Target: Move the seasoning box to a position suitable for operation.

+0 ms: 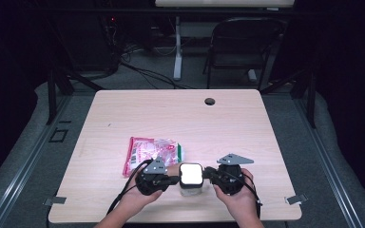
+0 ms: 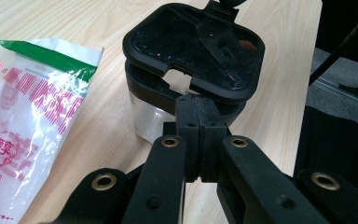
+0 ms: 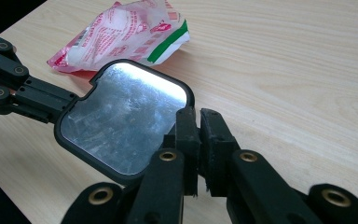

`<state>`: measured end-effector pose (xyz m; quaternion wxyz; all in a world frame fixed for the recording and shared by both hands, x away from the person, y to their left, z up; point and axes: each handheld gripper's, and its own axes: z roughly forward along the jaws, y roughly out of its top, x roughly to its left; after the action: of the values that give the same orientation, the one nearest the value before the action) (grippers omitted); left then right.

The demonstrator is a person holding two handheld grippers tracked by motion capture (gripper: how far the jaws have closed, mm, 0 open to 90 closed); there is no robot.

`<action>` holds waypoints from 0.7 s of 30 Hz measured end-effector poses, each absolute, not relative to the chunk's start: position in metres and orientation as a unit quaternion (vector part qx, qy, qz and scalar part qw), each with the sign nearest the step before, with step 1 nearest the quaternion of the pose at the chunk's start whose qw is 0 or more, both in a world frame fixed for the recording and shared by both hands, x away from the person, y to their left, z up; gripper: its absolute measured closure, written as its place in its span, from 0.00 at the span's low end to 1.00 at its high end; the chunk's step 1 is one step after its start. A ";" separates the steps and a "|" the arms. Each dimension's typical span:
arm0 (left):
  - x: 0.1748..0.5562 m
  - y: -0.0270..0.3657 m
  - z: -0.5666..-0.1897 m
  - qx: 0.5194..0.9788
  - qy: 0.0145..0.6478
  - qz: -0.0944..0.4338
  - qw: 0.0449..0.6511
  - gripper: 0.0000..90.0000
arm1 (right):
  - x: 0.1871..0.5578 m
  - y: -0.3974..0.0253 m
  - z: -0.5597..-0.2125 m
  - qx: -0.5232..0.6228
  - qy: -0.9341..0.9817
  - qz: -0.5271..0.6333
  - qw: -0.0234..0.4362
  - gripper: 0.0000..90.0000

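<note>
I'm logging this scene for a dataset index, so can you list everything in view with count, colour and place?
container: one, clear body with black-rimmed lid, near table edge between the grippers
snack bag: one, pink, white and green, lying flat just behind the container to its left
table: one, light wood, with a round hole near the far edge
chair: one, dark, beyond the table
left gripper: one, black, jaws together at the container's lid edge
right gripper: one, black, jaws together at the opposite lid edge
</note>
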<state>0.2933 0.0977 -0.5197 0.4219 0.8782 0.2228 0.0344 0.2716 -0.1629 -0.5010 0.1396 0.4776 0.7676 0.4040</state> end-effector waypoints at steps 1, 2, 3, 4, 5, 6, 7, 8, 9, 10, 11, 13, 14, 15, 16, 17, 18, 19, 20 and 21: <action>0.293 0.098 -0.519 0.878 0.222 0.036 0.421 1.00 | 0.272 -0.163 -0.501 0.478 0.767 0.404 0.140 0.95; 0.293 0.097 -0.519 0.878 0.222 0.037 0.422 1.00 | 0.272 -0.163 -0.501 0.477 0.768 0.403 0.144 0.93; 0.293 0.097 -0.519 0.878 0.223 0.037 0.423 1.00 | 0.271 -0.163 -0.501 0.476 0.769 0.401 0.148 0.90; 0.293 0.097 -0.518 0.877 0.223 0.037 0.423 1.00 | 0.271 -0.163 -0.501 0.476 0.769 0.400 0.150 0.89; 0.293 0.097 -0.518 0.877 0.223 0.037 0.425 1.00 | 0.271 -0.165 -0.500 0.474 0.770 0.400 0.149 0.88; 0.293 0.098 -0.517 0.876 0.224 0.037 0.426 1.00 | 0.270 -0.166 -0.499 0.472 0.769 0.404 0.149 0.87; 0.293 0.098 -0.517 0.876 0.224 0.037 0.426 1.00 | 0.270 -0.166 -0.499 0.472 0.769 0.404 0.149 0.87; 0.293 0.097 -0.517 0.875 0.224 0.039 0.427 1.00 | 0.269 -0.167 -0.497 0.470 0.769 0.407 0.147 0.86; 0.292 0.097 -0.517 0.875 0.225 0.040 0.427 1.00 | 0.267 -0.168 -0.496 0.467 0.768 0.414 0.141 0.84; 0.292 0.097 -0.517 0.875 0.225 0.041 0.427 1.00 | 0.266 -0.169 -0.494 0.463 0.771 0.415 0.137 0.82; 0.292 0.097 -0.516 0.876 0.224 0.041 0.425 1.00 | 0.264 -0.169 -0.493 0.461 0.772 0.416 0.134 0.81; 0.292 0.096 -0.515 0.876 0.226 0.042 0.424 1.00 | 0.260 -0.169 -0.491 0.454 0.777 0.416 0.128 0.77; 0.292 0.096 -0.515 0.875 0.227 0.043 0.425 1.00 | 0.258 -0.168 -0.491 0.445 0.780 0.421 0.125 0.75; 0.292 0.096 -0.515 0.875 0.226 0.044 0.426 1.00 | 0.256 -0.168 -0.491 0.442 0.783 0.420 0.126 0.74; 0.292 0.095 -0.514 0.875 0.226 0.043 0.426 1.00 | 0.255 -0.167 -0.491 0.439 0.784 0.422 0.124 0.73; 0.292 0.095 -0.514 0.875 0.226 0.044 0.426 1.00 | 0.253 -0.167 -0.490 0.433 0.789 0.417 0.125 0.71; 0.292 0.095 -0.513 0.875 0.226 0.044 0.427 1.00 | 0.252 -0.165 -0.490 0.430 0.789 0.420 0.126 0.70; 0.291 0.095 -0.513 0.873 0.228 0.044 0.429 1.00 | 0.251 -0.165 -0.490 0.425 0.792 0.420 0.125 0.69; 0.292 0.095 -0.513 0.873 0.228 0.043 0.429 1.00 | 0.250 -0.164 -0.490 0.420 0.794 0.421 0.126 0.67; 0.292 0.095 -0.512 0.873 0.229 0.042 0.429 1.00 | 0.248 -0.163 -0.490 0.416 0.796 0.421 0.127 0.66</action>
<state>0.2916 0.0946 -0.5123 0.4288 0.8728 0.2294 0.0418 0.2482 -0.1631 -0.4897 0.1269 0.4163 0.7956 0.4213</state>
